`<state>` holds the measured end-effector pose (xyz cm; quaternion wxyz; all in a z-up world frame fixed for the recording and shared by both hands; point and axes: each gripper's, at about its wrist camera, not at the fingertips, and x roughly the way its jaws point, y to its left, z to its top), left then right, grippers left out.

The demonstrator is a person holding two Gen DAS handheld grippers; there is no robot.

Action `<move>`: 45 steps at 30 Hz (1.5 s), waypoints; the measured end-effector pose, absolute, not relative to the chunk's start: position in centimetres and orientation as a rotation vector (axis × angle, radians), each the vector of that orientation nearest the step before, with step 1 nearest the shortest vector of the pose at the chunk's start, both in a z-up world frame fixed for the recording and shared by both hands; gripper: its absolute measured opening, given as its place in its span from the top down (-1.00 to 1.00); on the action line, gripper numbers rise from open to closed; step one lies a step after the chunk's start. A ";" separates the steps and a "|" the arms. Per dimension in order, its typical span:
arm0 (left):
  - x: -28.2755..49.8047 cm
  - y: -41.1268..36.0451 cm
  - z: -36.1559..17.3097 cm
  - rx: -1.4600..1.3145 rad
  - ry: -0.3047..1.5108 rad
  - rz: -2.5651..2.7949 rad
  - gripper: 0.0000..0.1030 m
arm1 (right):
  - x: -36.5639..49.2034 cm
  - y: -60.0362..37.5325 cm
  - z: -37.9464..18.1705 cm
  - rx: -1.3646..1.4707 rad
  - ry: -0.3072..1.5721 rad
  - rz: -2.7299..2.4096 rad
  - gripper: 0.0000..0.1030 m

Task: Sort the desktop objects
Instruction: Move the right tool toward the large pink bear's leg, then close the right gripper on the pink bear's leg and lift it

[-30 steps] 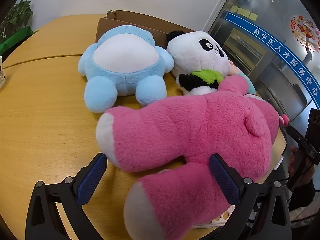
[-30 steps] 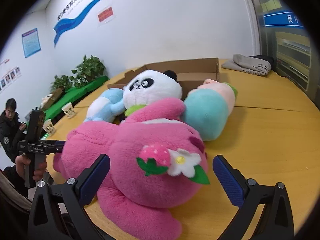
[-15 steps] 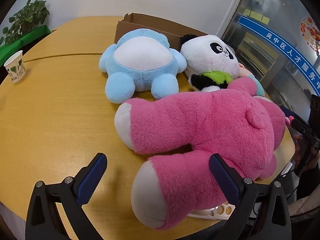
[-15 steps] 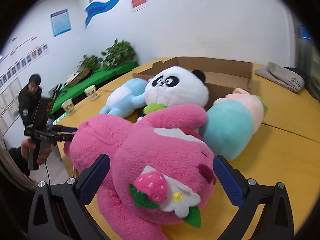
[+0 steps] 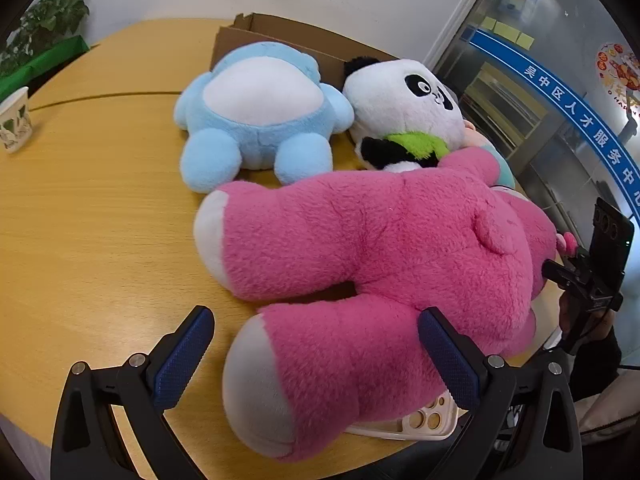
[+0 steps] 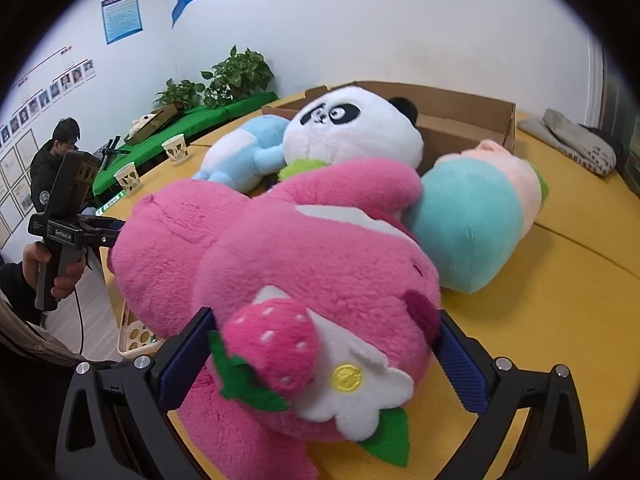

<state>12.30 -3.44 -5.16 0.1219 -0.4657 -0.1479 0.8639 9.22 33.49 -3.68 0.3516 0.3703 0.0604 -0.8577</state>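
A big pink plush bear [image 5: 380, 248] lies on the round wooden table [image 5: 80, 216], with a strawberry and flower on its head [image 6: 280, 344]. My left gripper [image 5: 316, 356] is open, its jaws on either side of the bear's near leg. My right gripper [image 6: 324, 356] is open, its jaws on either side of the bear's head. Behind the bear lie a light blue plush [image 5: 256, 112], a panda plush [image 5: 404, 108] and a teal and pink plush [image 6: 476, 216].
An open cardboard box [image 6: 460, 124] stands behind the toys. Paper cups [image 6: 176, 148] stand at the table's far left edge. A cream phone case [image 5: 412, 420] lies under the bear's leg at the table edge. A grey cloth [image 6: 572, 140] lies far right.
Both grippers have moved in toward the pink bear. The right gripper's jaws now flank its head, and the left gripper's jaws flank its near leg.
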 end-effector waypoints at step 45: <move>12.5 -6.5 -4.9 -1.188 -0.651 2.351 0.31 | 12.5 31.6 -2.9 0.906 0.048 -2.387 -0.37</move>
